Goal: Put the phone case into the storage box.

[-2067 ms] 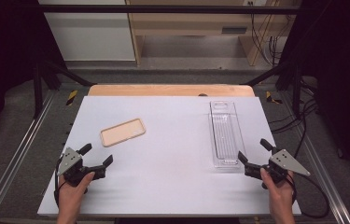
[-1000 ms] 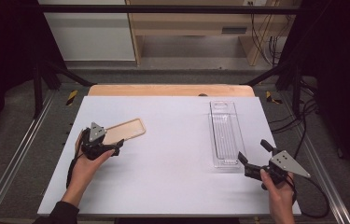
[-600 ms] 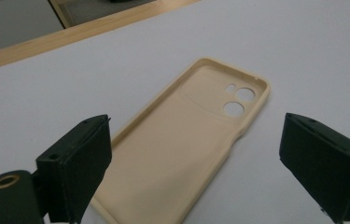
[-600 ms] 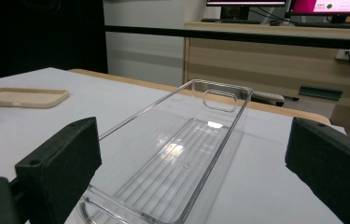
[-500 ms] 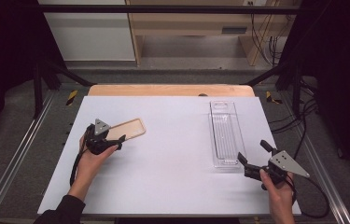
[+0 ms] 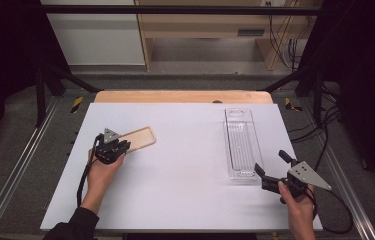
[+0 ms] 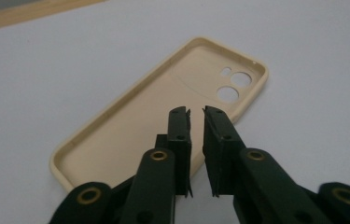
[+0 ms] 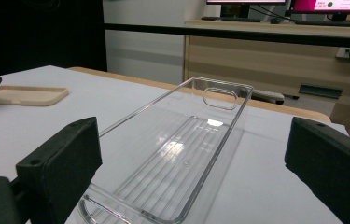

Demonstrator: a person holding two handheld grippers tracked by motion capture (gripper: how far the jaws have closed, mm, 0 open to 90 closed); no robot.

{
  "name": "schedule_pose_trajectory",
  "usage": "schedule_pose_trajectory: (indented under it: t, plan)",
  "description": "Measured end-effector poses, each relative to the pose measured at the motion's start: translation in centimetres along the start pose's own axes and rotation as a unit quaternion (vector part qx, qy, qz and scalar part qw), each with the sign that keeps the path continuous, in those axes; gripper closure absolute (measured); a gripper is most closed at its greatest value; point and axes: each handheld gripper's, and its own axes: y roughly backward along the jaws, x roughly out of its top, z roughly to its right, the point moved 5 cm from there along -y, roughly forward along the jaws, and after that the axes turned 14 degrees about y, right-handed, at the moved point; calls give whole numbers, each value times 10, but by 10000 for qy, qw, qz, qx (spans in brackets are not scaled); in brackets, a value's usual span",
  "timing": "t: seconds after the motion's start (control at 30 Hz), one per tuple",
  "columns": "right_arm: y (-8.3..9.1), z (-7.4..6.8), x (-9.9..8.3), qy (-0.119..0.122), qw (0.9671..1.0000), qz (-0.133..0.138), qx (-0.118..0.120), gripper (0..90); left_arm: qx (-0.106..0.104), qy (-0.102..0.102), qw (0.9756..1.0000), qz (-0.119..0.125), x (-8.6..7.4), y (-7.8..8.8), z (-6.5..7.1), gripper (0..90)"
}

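The white worktop carries two things, well apart: a beige phone case toward its left edge and a long clear plastic tray toward its right edge, running from near the far edge back toward the near one. Nothing lies between them, and bare worktop surrounds the case on all sides. A strip of pale wood shows along the worktop's far edge, and beyond it stand wooden furniture and loose cables. The case lies hollow side up, a shallow soft-looking shell with rounded corners, a raised rim and round camera holes at its far end. The tray is glossy, ribbed along its floor, with an oval cut-out handle in its end wall. The left gripper sits at the case's near end; its jaws have just been closing and now stand almost shut, a narrow slit between them, low over the case's long rim, though whether the rim is pinched cannot be told. The right gripper rests near the worktop's near right corner, just beside the tray's near end, jaws spread wide and holding nothing.
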Motion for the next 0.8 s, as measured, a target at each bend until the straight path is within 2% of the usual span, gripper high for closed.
schedule_pose_trajectory:
  t: [0.13,0.23,0.43,0.57,0.7,0.8]
  plan:
    - [0,1,0,7,10000,10,-8,41,28,-71,9999,-151,-2,-7,5,881]
    - [0,1,0,-8,10000,8,-1,41,116,-136,9997,-165,0,-11,8,900]
    - [0,1,0,-11,10000,10,2,43,227,-124,9993,-283,2,-23,7,900]
    - [0,1,-1,-11,10000,4,8,43,285,-9,9990,-353,0,-30,2,900]
    - [0,1,-2,-40,10000,-18,20,43,170,70,9987,-470,-2,-29,1,900]
    - [0,1,-2,-41,10000,-24,19,43,91,48,9985,-537,-4,-26,3,900]
